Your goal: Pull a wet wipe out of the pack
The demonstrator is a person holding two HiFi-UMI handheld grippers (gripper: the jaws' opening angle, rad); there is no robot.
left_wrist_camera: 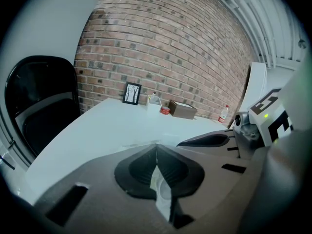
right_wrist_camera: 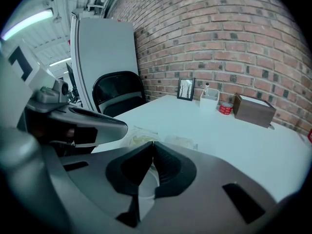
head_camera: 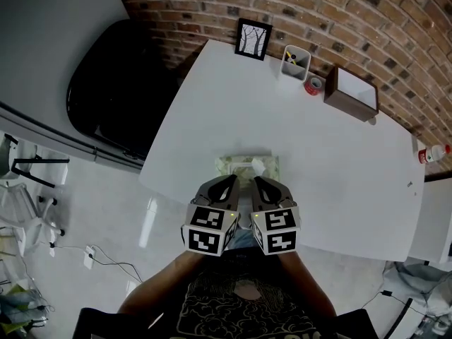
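Observation:
A pale green wet wipe pack (head_camera: pixel 246 167) lies flat near the front edge of the white table (head_camera: pixel 332 154), with a white wipe tip (head_camera: pixel 258 167) sticking up from its top. My left gripper (head_camera: pixel 230 182) and right gripper (head_camera: pixel 260 182) hover side by side just in front of the pack, both shut and holding nothing. In the right gripper view the pack (right_wrist_camera: pixel 141 139) shows just past the closed right gripper (right_wrist_camera: pixel 152 145). In the left gripper view the left gripper (left_wrist_camera: pixel 156 146) is closed and the pack is hidden behind it.
At the table's far edge by the brick wall stand a small framed picture (head_camera: pixel 253 39), a white pen holder (head_camera: pixel 295 63), a red tape roll (head_camera: pixel 313 85) and a brown box (head_camera: pixel 352 92). A black chair (head_camera: pixel 116 90) sits to the left. A bottle (head_camera: pixel 432 153) lies far right.

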